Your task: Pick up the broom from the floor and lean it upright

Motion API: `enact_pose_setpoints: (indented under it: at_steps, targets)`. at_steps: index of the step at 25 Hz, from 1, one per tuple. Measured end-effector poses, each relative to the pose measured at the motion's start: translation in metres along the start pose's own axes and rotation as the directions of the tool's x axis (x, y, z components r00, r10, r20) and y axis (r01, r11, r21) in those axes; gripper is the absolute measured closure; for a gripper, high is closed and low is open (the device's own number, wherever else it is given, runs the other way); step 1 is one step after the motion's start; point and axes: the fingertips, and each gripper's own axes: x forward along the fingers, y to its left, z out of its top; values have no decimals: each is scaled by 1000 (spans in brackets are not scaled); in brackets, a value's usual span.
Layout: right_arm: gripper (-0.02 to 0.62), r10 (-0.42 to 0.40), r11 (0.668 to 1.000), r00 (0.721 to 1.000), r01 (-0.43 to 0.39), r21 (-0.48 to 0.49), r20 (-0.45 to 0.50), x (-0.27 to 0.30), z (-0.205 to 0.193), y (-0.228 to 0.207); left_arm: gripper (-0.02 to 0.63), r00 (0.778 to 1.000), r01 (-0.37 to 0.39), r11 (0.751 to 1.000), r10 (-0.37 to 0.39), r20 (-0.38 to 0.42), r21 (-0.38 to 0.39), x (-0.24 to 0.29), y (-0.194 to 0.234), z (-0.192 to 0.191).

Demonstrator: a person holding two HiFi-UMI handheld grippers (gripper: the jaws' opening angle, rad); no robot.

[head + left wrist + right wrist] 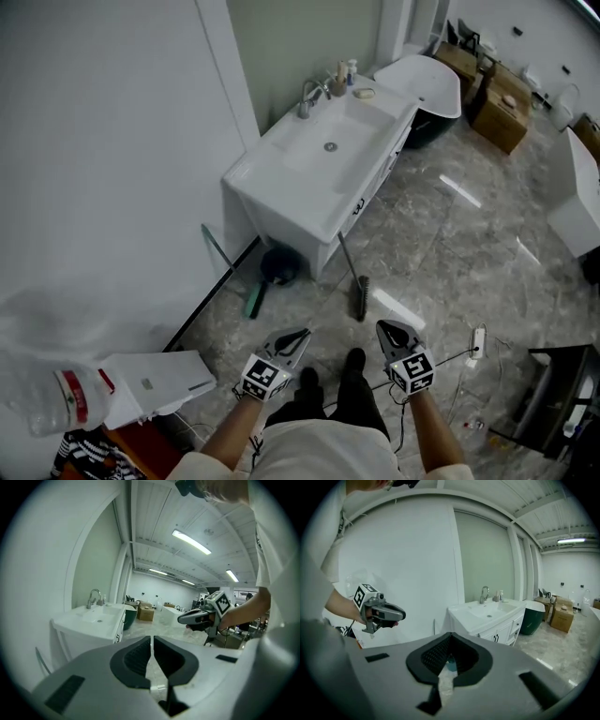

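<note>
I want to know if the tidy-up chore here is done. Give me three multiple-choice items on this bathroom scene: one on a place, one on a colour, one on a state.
1. Where is the thin-handled broom with dark bristles?
A. flat on the open floor
B. leaning against the front of the white sink cabinet, bristles on the floor
C. hanging on the wall

2. What colour is the outside of the oval bathtub?
A. red
B. dark green
C. yellow

3. How is the right gripper?
A. shut on the broom handle
B. wide open
C. shut and empty

Answers:
1 B: in the head view the handle slants up to the cabinet.
2 B: the right gripper view shows its green shell.
3 C: its jaws meet with nothing between them.
</note>
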Motion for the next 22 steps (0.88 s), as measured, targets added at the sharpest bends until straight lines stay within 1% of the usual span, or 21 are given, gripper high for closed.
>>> enact_pose_setpoints:
  at_steps: [3,6,11,15,20,22]
  targets:
    - [595,-13,1000,1000,14,-12,28,-28,13,5,584,999,-34,999,34,-4,-2,-18,-14,7]
    - [595,0,999,999,2,-46,33,-51,20,6,584,998,-63,998,63,5,0,-25,-35,19]
    - [595,27,999,998,-25,-40,54,-85,30,-11,584,991,-125,992,126,50,-30,-25,-75,40]
    - [595,90,994,993,-85,-72,71,-111,31,-20,586,980,-184,982,186,66,-40,-19,-110,45]
    - [595,177,978,982,-168,-126,62,-134,30,-29,585,960,-243,960,258,107,-139,-17,-140,52]
    - [595,205,972,977,-195,-129,62,-140,32,-32,584,951,-264,952,283,120,-157,-19,-150,55]
